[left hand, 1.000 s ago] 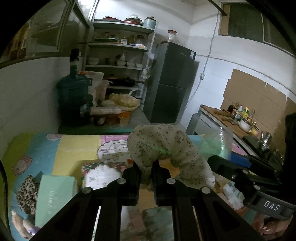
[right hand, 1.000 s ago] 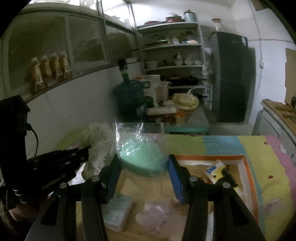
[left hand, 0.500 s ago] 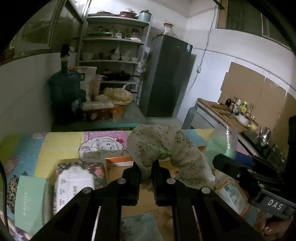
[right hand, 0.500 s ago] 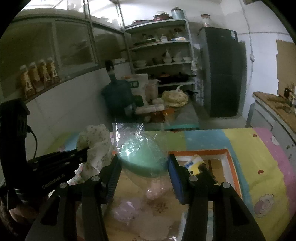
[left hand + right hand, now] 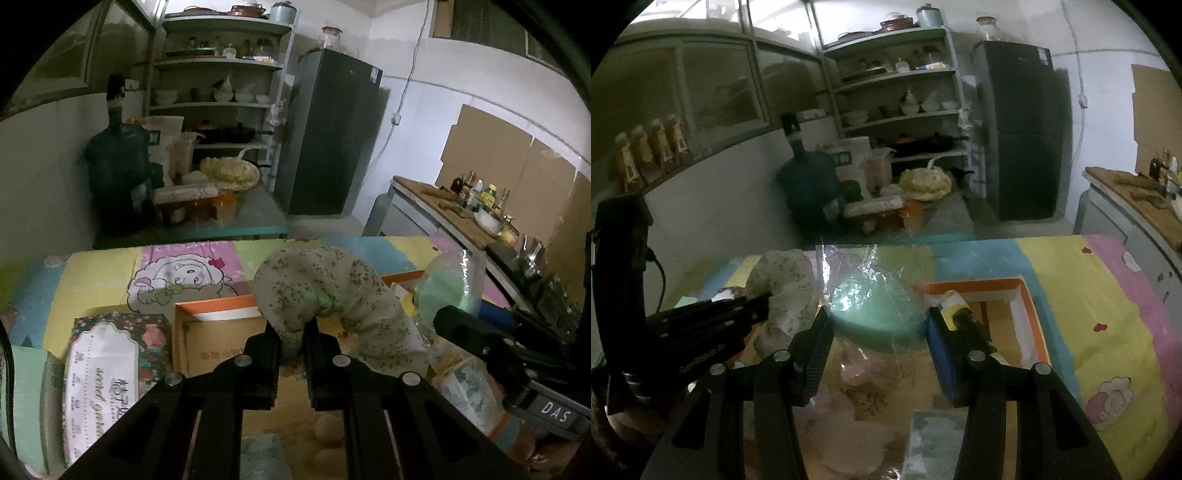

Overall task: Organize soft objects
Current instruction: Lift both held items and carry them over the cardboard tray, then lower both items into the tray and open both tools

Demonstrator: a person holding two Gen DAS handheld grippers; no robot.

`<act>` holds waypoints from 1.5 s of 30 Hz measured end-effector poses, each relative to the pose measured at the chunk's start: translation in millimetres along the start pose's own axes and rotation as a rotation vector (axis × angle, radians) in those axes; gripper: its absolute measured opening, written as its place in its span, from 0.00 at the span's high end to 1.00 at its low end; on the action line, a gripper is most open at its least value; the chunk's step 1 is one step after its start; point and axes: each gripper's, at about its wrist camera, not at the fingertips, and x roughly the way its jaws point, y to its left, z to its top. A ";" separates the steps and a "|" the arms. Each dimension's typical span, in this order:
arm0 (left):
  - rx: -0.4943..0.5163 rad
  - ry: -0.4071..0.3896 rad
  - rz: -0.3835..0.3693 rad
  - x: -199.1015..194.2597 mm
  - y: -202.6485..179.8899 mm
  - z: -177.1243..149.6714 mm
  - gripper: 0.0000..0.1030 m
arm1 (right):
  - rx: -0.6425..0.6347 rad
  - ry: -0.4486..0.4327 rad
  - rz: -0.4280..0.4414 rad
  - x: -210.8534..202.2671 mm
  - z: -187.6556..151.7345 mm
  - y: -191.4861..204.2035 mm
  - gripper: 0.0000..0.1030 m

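My left gripper [image 5: 292,334] is shut on a floral cloth pouch [image 5: 332,295], which arches up and droops to the right over an orange-rimmed cardboard box [image 5: 218,308]. My right gripper [image 5: 877,325] is shut on a green sponge in a clear plastic bag [image 5: 875,314], held above the same box [image 5: 1032,314]. The pouch [image 5: 786,291] and the left gripper [image 5: 764,304] appear at the left of the right wrist view. The bagged sponge [image 5: 443,288] shows at the right of the left wrist view. Soft packets lie in the box under both grippers.
A floral tissue pack [image 5: 110,365] and a pale green pack [image 5: 26,398] lie left of the box on a colourful cartoon cloth [image 5: 1089,295]. Behind stand a water jug [image 5: 118,173], shelves [image 5: 218,62], a dark fridge [image 5: 332,136] and a counter with bottles [image 5: 476,195].
Both grippers have moved forward and lower over the box with their loads still held. The tissue pack and box have slid nearer in the left wrist view.
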 end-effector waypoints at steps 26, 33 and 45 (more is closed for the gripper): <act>-0.026 0.163 -0.056 37.2 -10.1 -13.1 0.83 | 0.038 0.059 -0.016 18.1 -12.9 -29.8 0.49; -0.057 0.144 -0.055 33.3 -3.2 -11.6 0.52 | 0.053 0.064 -0.008 20.8 -14.3 -33.3 0.47; -0.071 0.115 -0.037 25.6 1.7 -8.4 0.51 | 0.057 0.064 -0.022 20.7 -14.0 -34.2 0.32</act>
